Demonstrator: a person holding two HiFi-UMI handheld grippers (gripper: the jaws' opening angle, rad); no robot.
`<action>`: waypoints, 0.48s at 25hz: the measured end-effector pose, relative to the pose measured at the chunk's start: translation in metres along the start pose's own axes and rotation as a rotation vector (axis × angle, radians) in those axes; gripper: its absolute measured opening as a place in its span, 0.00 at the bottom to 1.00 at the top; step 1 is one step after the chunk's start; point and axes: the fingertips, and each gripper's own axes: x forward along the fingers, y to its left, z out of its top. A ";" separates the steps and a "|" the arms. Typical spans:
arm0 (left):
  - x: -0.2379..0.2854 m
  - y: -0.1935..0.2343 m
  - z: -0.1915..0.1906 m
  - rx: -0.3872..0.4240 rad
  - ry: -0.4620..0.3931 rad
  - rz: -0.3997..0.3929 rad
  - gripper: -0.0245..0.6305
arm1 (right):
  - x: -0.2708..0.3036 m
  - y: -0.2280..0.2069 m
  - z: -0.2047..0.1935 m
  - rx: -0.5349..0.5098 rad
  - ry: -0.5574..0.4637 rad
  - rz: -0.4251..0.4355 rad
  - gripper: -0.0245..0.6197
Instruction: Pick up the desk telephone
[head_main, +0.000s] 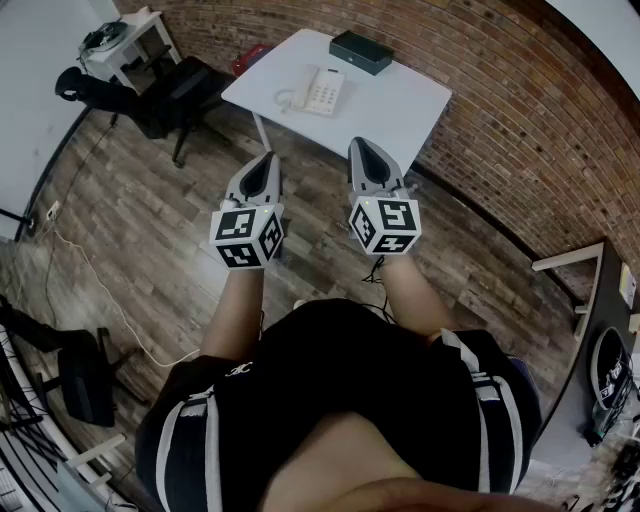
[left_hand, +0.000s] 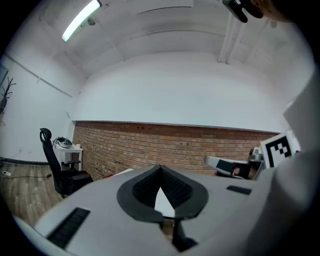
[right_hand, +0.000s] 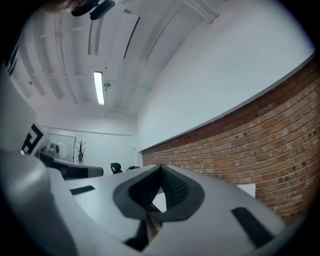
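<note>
A white desk telephone (head_main: 316, 91) lies on the white table (head_main: 400, 110) ahead, with its handset on the left side of its body. My left gripper (head_main: 264, 160) and right gripper (head_main: 361, 148) hang side by side over the wooden floor, short of the table's near edge. Both are shut with nothing between the jaws. The left gripper view looks along shut jaws (left_hand: 161, 168) toward the brick wall, with the right gripper (left_hand: 225, 164) at its right. In the right gripper view the shut jaws (right_hand: 160, 170) point at the same wall.
A dark box (head_main: 361, 51) sits at the table's far edge beyond the phone. A black office chair (head_main: 150, 95) and a small white stand (head_main: 125, 45) are at the left. The brick wall (head_main: 500, 120) runs behind the table. A cable (head_main: 100, 290) trails across the floor.
</note>
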 end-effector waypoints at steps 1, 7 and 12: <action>-0.003 -0.001 -0.001 0.000 0.002 0.000 0.04 | -0.002 0.002 0.000 0.003 0.001 0.001 0.04; -0.012 -0.003 0.001 0.000 0.001 -0.006 0.04 | -0.008 0.012 0.003 0.011 -0.005 0.010 0.04; -0.013 0.005 0.000 -0.002 0.008 -0.002 0.04 | -0.004 0.018 0.002 0.001 -0.002 -0.002 0.04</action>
